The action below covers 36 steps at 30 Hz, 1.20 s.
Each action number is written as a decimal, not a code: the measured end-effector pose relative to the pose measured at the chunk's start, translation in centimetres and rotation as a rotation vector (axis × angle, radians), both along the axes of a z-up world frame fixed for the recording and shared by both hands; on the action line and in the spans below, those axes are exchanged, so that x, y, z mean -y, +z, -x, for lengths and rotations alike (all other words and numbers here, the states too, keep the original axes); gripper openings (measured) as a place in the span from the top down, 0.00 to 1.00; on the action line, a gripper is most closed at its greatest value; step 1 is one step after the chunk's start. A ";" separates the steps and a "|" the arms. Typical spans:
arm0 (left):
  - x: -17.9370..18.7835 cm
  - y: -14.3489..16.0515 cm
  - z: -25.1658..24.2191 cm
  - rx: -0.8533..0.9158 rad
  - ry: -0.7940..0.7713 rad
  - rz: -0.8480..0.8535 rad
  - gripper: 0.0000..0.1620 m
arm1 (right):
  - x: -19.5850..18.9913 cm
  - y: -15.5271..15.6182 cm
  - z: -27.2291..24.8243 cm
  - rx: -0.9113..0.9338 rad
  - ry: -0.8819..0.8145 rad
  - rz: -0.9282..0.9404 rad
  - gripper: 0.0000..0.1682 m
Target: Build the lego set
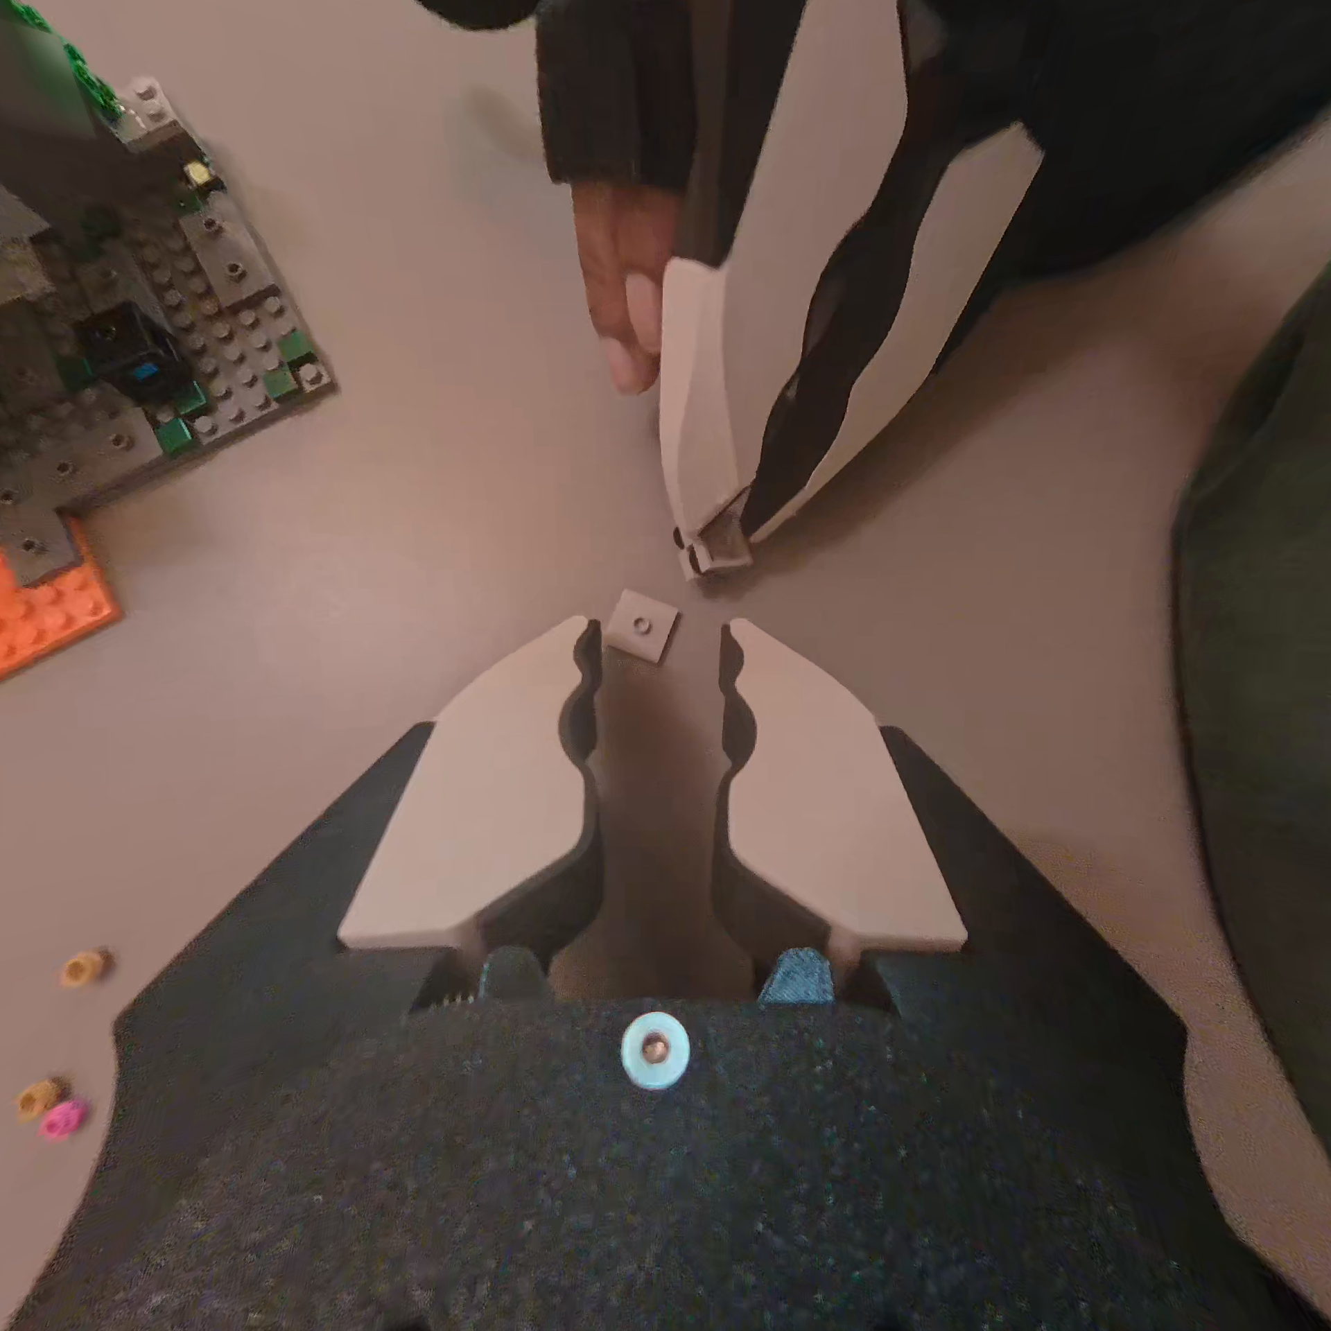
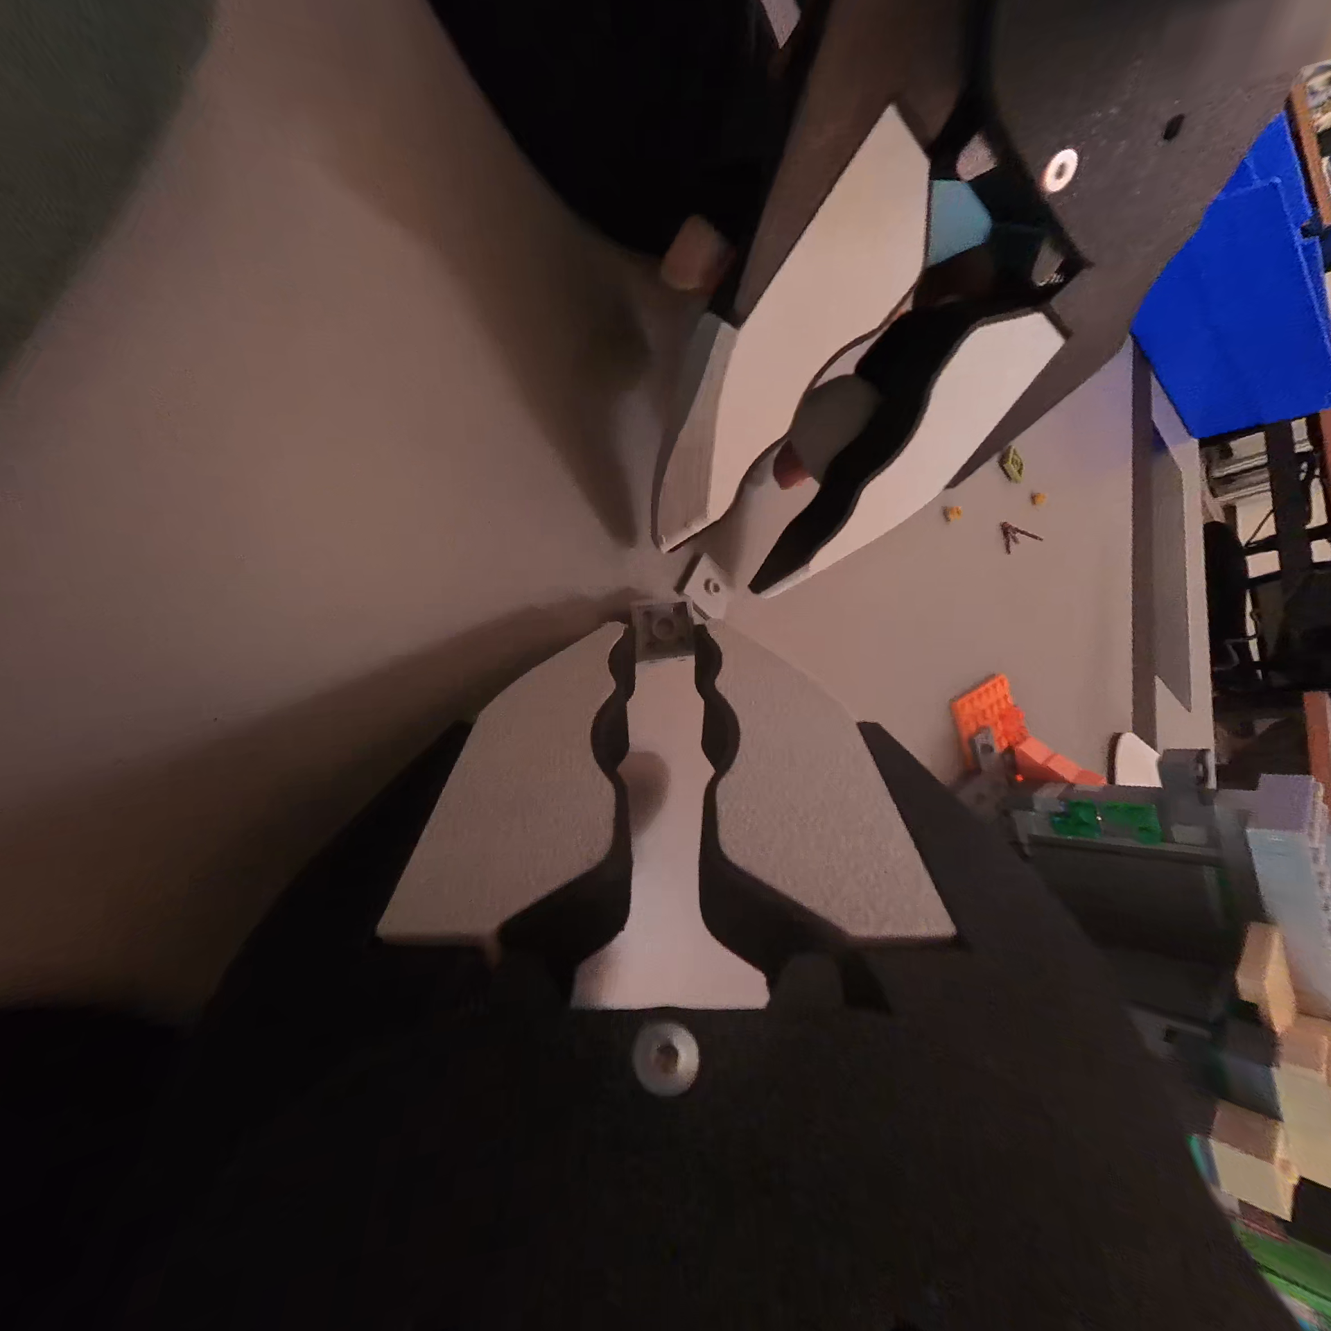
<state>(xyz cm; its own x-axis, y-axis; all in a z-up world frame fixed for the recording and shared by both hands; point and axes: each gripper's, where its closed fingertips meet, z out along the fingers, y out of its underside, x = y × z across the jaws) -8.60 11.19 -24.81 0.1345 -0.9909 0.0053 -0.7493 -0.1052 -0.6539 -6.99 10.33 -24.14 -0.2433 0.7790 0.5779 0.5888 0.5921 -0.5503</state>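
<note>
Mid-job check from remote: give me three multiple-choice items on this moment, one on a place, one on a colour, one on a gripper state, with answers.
1. Where does the loose grey single-stud plate lie?
A. on the table between the left gripper's open fingertips
B. on the orange baseplate
C. inside the blue bin

2. What colour is the flat plate at the near corner of the partly built model?
A. yellow
B. orange
C. white

3. What is the right gripper doing?
A. open and empty
B. shut on a small grey brick
C. gripping the green foliage

Answers: 1 A, the plate sits just ahead of the spread fingertips in the left wrist view. 2 B, it shows orange beside the grey base. 3 B, the brick is pinched at the fingertips in the right wrist view.
</note>
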 end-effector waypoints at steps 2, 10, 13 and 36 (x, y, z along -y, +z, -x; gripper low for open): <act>0.2 0.0 0.1 -0.008 -0.018 -0.006 0.83 | -0.1 0.5 0.3 -0.024 0.009 -0.045 0.91; 1.7 0.3 -1.7 0.059 -0.002 0.071 0.88 | 0.6 1.0 0.2 -0.045 0.069 -0.273 0.91; 1.9 0.1 -2.1 0.052 -0.006 0.071 0.90 | 0.9 1.3 0.0 -0.053 0.080 -0.333 0.91; -0.1 1.3 -1.8 -0.210 -0.256 -0.975 0.96 | 0.2 -0.2 -0.8 0.073 -0.212 0.646 0.89</act>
<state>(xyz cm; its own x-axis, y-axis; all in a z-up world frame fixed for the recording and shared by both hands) -6.82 11.33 -23.46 -0.1762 -0.5510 -0.8157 -0.7835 0.5801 -0.2226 -6.23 10.17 -24.29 -0.0680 0.9972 -0.0311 0.7045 0.0259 -0.7093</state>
